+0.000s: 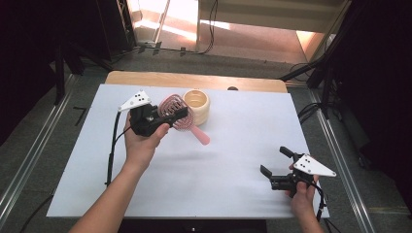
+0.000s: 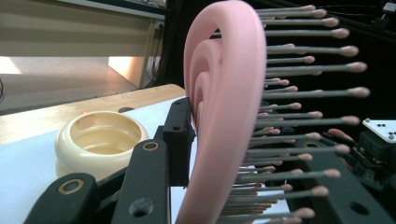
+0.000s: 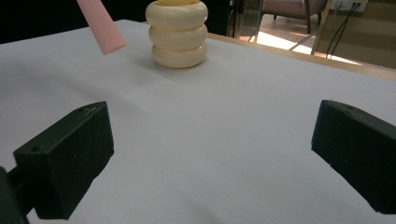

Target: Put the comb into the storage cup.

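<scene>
A pink hairbrush [image 1: 180,116] is held above the white table cover, its handle [image 3: 102,25] slanting down to the right. My left gripper [image 1: 176,114] is shut on the brush head [image 2: 224,116], with the grey bristles pointing away to the right in the left gripper view. Just right of the brush stands a cream ribbed cup [image 1: 197,105], upright and open at the top [image 2: 99,139]. My right gripper [image 1: 276,160] rests open at the table's near right with nothing between its jaws, far from the cup [image 3: 178,33].
The white cover [image 1: 233,145] spans most of the wooden table [image 1: 194,80]. Black stands and cables [image 1: 316,73] ring the table on the floor.
</scene>
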`<state>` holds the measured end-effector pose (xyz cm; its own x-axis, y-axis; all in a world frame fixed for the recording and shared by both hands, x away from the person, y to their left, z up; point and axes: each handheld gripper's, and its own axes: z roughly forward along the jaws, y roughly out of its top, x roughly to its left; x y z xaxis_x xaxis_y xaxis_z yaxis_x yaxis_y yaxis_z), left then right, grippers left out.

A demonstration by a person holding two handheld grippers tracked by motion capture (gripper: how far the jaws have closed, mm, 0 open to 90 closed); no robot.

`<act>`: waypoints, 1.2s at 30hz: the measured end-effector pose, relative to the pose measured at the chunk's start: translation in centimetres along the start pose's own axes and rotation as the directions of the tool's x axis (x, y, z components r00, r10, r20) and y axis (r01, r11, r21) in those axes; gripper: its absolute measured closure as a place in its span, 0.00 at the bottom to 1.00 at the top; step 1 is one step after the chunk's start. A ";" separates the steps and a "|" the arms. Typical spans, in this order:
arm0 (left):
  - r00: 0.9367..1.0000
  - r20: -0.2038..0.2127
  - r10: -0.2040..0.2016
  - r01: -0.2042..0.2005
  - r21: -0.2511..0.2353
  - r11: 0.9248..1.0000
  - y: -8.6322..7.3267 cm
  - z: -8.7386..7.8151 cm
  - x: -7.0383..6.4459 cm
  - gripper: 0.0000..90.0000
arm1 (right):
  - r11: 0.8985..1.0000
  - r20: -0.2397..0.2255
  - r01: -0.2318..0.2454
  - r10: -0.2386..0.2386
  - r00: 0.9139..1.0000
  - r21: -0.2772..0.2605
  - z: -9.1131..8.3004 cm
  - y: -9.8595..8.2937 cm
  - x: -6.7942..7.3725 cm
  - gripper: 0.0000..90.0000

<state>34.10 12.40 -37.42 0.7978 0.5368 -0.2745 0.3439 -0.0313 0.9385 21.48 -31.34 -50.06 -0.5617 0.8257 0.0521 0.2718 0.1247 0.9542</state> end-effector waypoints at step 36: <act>0.999 -0.040 0.004 -0.005 -0.034 0.999 3.2 0.9 1.6 0.71 | 1.000 0.002 -0.014 0.014 1.000 -0.019 -1.5 -0.6 -0.7 0.00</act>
<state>36.94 12.40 -35.08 0.7790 0.5695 -0.2624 0.3228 -0.0055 0.9464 20.52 -32.82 -50.26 -0.5563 0.8285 0.0646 0.2646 0.1029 0.9589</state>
